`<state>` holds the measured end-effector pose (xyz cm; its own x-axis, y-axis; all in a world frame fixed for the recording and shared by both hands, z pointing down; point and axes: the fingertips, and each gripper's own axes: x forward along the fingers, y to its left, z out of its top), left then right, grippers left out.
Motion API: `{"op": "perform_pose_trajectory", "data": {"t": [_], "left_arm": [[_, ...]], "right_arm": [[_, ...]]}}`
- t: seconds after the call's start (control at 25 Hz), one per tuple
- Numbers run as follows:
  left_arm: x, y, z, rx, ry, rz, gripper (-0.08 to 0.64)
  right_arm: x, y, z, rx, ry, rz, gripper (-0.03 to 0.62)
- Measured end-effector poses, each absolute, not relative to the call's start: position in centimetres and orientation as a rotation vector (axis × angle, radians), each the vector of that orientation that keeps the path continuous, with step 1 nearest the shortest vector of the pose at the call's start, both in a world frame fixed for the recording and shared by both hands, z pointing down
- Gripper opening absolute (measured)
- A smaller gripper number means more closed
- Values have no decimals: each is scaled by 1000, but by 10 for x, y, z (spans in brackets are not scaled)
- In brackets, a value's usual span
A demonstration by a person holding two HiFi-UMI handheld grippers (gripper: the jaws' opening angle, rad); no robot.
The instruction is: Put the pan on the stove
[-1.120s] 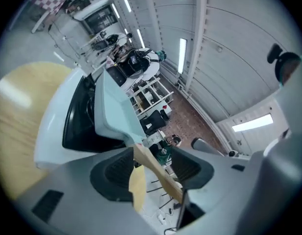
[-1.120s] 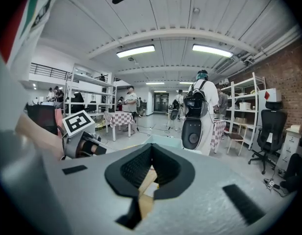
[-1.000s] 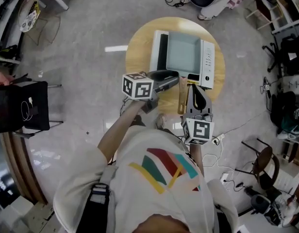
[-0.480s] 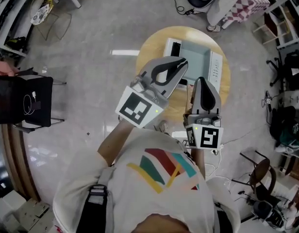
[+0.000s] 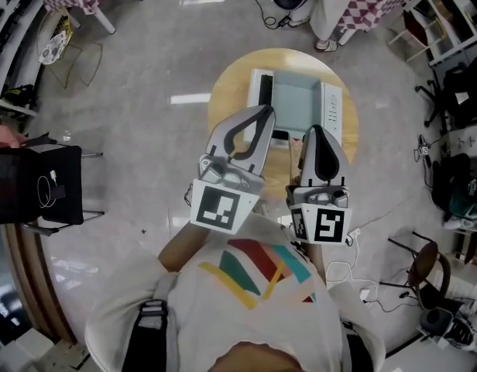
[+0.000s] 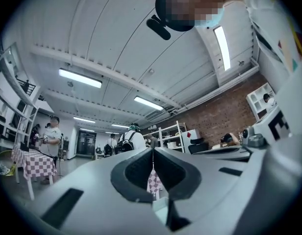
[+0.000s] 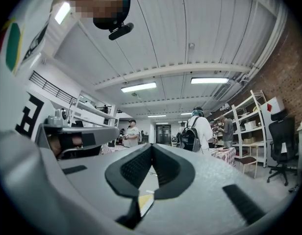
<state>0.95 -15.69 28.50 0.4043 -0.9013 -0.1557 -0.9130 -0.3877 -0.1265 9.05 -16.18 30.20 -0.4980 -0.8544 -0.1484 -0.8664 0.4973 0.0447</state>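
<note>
Both of your grippers hang clear of the round worktop [image 5: 227, 99], and neither holds anything. Your left gripper [image 5: 258, 115] has its jaws pressed together on nothing. Just past it, the grey square pan [image 5: 294, 98] looks to be sitting on the white stove [image 5: 333, 108], though its near edge is hidden. Your right gripper [image 5: 314, 132] is closed and empty too. By that lie, the placing seems done, with nothing obvious left.

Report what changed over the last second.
Both grippers rose from the table toward the head camera. The left gripper rolled over, and its jaws, apart before, shut on nothing. The right gripper stayed shut and empty. The pan stays on the stove.
</note>
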Motion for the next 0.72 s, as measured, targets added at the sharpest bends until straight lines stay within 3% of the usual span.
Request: {"op": "perform_pose_trajectory", "data": {"t": [0.72], "left_arm": [[30,-154,287,-2488,1549,64,8]], "right_arm": [[108,-161,307,-1584,2603,151,-2]]}}
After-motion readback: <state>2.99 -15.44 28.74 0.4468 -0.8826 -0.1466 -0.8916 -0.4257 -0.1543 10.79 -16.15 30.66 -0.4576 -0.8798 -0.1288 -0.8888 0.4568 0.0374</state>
